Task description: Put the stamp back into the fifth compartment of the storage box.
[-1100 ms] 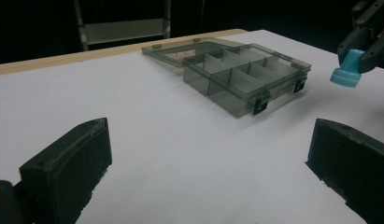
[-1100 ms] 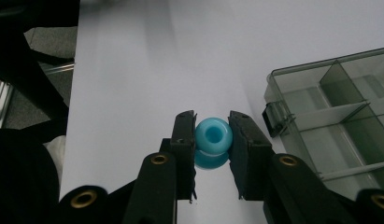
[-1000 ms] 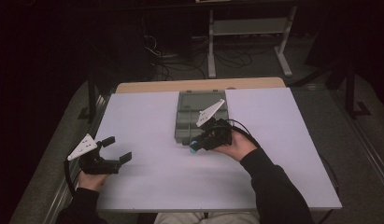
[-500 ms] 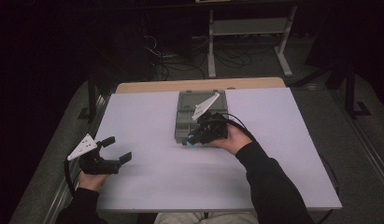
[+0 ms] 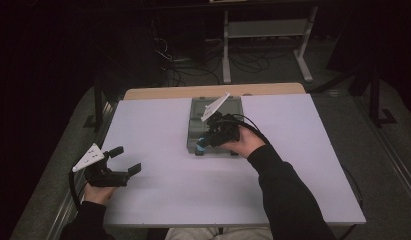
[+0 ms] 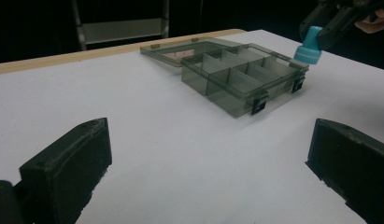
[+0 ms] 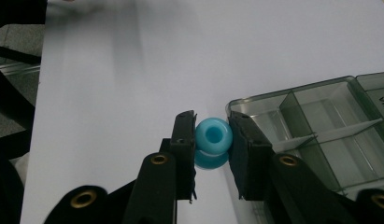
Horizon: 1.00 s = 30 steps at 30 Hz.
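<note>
A smoky clear compartment box point(image 5: 213, 131) lies open at the table's middle back, its lid point(image 6: 180, 49) folded away and its dividers point(image 7: 320, 135) showing bare compartments. My right gripper point(image 5: 204, 144) is shut on a small blue cap-shaped piece point(image 7: 213, 136) with a hole in its top, held at the box's near corner point(image 6: 299, 70). The blue piece point(image 6: 310, 45) hangs just above that corner's rim. My left gripper point(image 5: 125, 160) stands open low at the table's front left, nothing between its jaws, well away from the box point(image 6: 241, 77).
The white table top point(image 5: 293, 165) spreads wide around the box, with a wooden strip point(image 5: 213, 91) along its back edge. Beyond it stand a metal frame point(image 5: 265, 35) and cables on a dark floor.
My right gripper has moved with the blue piece toward the back and left, from beside the box's front edge up to its near corner. The left gripper has stayed put.
</note>
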Motion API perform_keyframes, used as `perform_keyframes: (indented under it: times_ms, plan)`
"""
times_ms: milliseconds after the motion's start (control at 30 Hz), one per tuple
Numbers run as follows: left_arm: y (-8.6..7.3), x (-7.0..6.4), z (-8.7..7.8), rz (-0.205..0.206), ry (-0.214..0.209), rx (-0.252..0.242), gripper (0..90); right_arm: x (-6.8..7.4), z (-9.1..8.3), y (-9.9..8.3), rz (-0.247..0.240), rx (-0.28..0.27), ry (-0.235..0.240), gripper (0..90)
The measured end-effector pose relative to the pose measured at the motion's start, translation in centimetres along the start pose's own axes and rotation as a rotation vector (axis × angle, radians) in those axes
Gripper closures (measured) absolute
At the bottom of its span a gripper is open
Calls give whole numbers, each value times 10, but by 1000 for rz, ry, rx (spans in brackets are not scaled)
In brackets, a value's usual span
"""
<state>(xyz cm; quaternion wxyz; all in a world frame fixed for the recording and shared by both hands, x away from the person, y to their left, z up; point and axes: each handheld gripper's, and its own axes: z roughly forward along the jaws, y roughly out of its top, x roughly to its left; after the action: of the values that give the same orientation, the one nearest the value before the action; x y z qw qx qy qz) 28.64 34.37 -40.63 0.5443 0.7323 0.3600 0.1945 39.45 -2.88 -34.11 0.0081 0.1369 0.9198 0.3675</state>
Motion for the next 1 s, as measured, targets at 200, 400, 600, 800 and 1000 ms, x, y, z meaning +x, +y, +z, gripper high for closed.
perform_keyframes:
  times_ms: [200,400,600,800,1000]
  plan:
    - [0,0,0,-1,-2,-3,0,-7,6,7,5,9,-8,709]
    - [0,0,0,4,-4,3,0,-16,9,10,23,13,-15,709]
    - [0,0,0,3,-4,2,0,-24,13,11,41,18,-23,709]
    - [0,0,1,0,-5,2,0,-34,17,11,63,18,-34,709]
    - [0,1,1,2,-6,1,0,-38,21,12,72,12,-40,709]
